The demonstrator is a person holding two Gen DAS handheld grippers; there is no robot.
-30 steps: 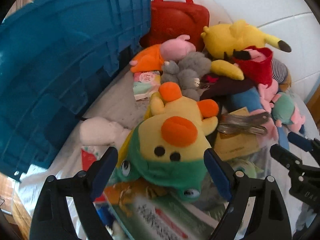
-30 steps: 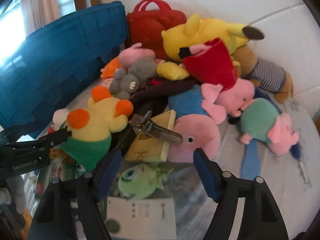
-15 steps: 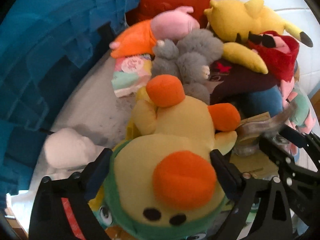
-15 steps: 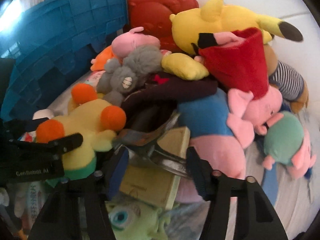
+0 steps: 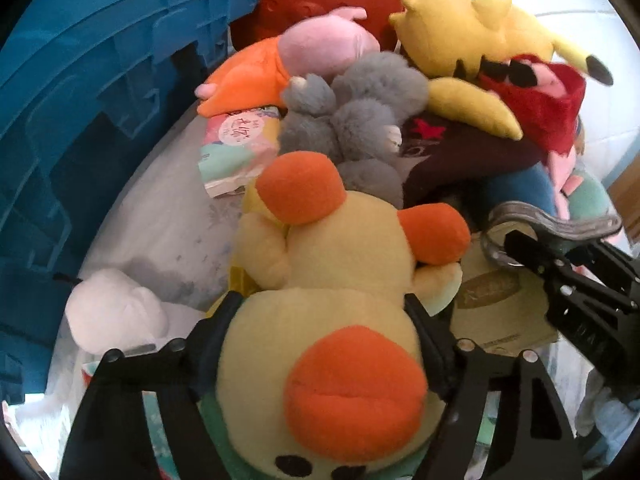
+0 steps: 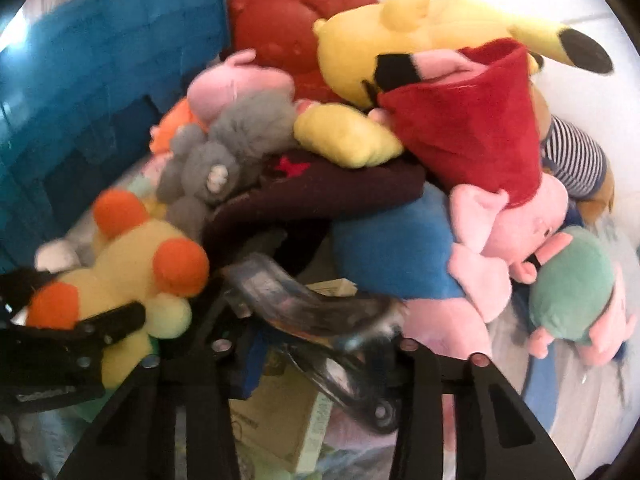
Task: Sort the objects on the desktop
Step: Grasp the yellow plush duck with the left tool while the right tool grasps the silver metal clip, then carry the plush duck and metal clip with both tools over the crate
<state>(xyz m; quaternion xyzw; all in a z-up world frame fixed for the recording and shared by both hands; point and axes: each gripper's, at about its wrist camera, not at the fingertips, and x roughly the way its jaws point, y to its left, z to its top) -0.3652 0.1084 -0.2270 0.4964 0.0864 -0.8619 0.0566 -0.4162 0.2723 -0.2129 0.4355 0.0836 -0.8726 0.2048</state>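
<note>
- Upper left of both views: a blue crate [image 5: 80, 92], cut off by the frame edge.
- Left wrist view, lower centre: the left gripper [image 5: 324, 320] has been closing; its fingers [image 5: 224, 320] press the sides of the yellow duck plush [image 5: 332, 304], whose lower face runs out of frame.
- Right wrist view, lower centre: the right gripper [image 6: 316, 344] has been closing on a blurred metal clamp [image 6: 316, 312]; its fingertips are hidden, so actual contact is unclear.
- Right: pink plush toys [image 6: 520, 232], partly buried.
</note>
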